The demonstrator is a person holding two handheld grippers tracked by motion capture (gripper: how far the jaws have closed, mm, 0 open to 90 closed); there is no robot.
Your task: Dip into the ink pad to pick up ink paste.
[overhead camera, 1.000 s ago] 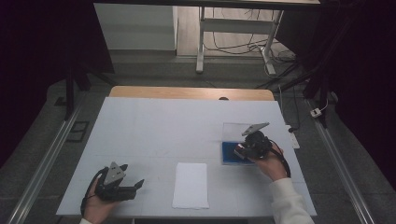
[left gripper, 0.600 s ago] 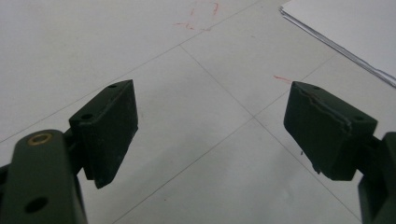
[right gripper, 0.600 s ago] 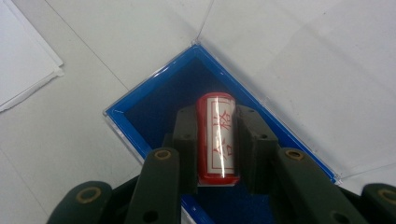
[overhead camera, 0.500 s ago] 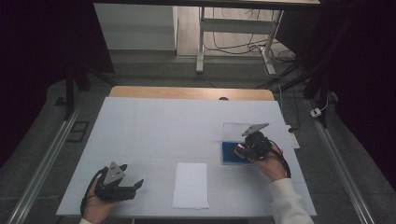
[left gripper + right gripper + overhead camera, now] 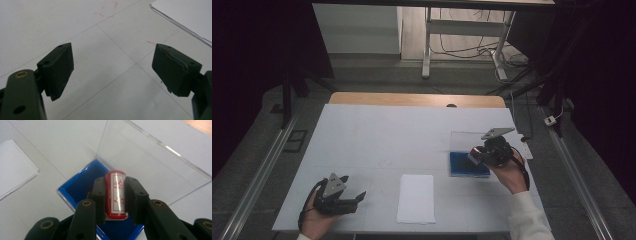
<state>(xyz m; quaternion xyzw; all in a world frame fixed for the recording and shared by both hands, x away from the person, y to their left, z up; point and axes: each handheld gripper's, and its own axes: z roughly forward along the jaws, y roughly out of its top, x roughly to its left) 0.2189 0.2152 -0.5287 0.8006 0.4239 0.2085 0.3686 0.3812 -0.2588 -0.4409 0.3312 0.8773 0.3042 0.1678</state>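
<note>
My right gripper [image 5: 115, 195] is shut on a red stamp [image 5: 116, 193] with a white label and red characters. It holds the stamp just above a blue ink pad [image 5: 80, 186], whose clear lid [image 5: 150, 160] stands open behind it. In the high view the right gripper [image 5: 484, 152] hovers over the blue ink pad [image 5: 464, 165] at the table's right. A white stack of paper [image 5: 416, 198] lies near the front middle. My left gripper [image 5: 354, 200] rests at the front left, its jaws wide open over bare table [image 5: 112, 62] with nothing between them.
The table is covered in white sheeting [image 5: 387, 135] with faint seams and a small red mark [image 5: 106, 10]. A corner of the paper stack [image 5: 185, 15] lies ahead and to the right of the left gripper. Cables [image 5: 472, 47] and a desk frame sit on the floor beyond.
</note>
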